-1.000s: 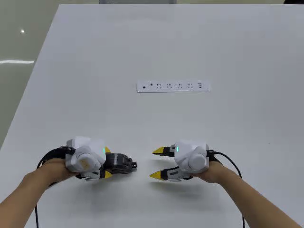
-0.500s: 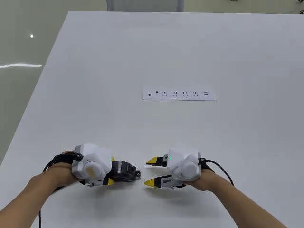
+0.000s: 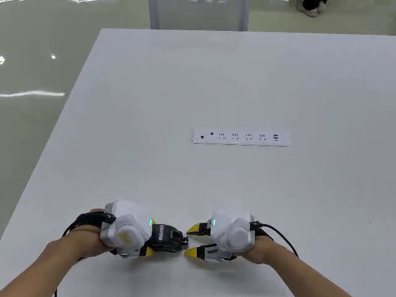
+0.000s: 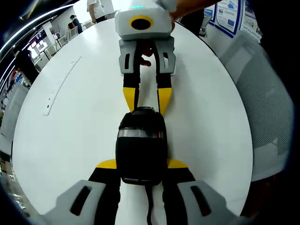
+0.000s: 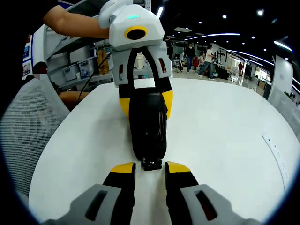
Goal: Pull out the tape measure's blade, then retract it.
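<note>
A black tape measure (image 3: 168, 238) lies on the white table near its front edge, and my left gripper (image 3: 154, 238) is shut on its body. In the left gripper view the case (image 4: 140, 145) sits between my yellow pads (image 4: 108, 164). My right gripper (image 3: 193, 240) faces it from the right, open, its yellow fingertips (image 3: 195, 229) on either side of the case's front end. In the right gripper view the small blade tab (image 5: 151, 164) sits in the gap between my right gripper's (image 5: 150, 168) tips, without clear contact. The blade is fully wound in.
A white power strip (image 3: 241, 137) lies flat at the middle of the table (image 3: 154, 111), well beyond the grippers. The table's left edge drops to a glossy floor. People and shelves stand far off in the right gripper view.
My right gripper has moved left, closing the gap to the tape measure; its tips now straddle the blade tab. The left gripper still holds the case. The head camera has tilted.
</note>
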Demonstrator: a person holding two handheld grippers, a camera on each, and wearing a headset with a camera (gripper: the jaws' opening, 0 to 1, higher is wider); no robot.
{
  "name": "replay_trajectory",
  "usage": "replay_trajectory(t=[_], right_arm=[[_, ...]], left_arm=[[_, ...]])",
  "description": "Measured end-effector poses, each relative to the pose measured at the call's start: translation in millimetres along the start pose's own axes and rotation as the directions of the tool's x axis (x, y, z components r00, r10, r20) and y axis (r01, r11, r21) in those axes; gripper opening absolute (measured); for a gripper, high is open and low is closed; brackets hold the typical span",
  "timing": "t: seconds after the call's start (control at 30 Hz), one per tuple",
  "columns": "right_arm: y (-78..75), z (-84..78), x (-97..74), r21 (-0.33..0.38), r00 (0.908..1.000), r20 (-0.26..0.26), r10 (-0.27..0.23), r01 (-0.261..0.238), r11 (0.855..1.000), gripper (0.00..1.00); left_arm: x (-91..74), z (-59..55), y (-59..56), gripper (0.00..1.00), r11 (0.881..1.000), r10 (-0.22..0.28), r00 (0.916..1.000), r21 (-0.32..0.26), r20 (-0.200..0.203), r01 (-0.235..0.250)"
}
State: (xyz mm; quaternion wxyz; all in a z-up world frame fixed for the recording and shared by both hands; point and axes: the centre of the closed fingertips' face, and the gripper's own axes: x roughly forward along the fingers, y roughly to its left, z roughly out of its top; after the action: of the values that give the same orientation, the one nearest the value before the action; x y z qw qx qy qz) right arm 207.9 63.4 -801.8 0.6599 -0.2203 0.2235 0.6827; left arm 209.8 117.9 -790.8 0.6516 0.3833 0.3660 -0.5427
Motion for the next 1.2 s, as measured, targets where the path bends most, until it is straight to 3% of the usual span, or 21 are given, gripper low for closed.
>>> replay_trajectory(t=[0.53,1.2], right_arm=[[0.4,-0.9,6.5,0.001,0.9991,-0.001,0.043,-0.043,0.999,0.14],[0.1,3.5,3.1,-0.102,0.9957,-0.061,0.070,-0.076,0.992,0.12]], left_arm=[[-2.8,1.4,-1.1,0.28,1.000,-0.004,0.9993,-0.007,0.036,0.004],[-6.8,1.2,-0.9,0.28,0.999,0.003,0.9987,-0.047,0.051,-0.001]])
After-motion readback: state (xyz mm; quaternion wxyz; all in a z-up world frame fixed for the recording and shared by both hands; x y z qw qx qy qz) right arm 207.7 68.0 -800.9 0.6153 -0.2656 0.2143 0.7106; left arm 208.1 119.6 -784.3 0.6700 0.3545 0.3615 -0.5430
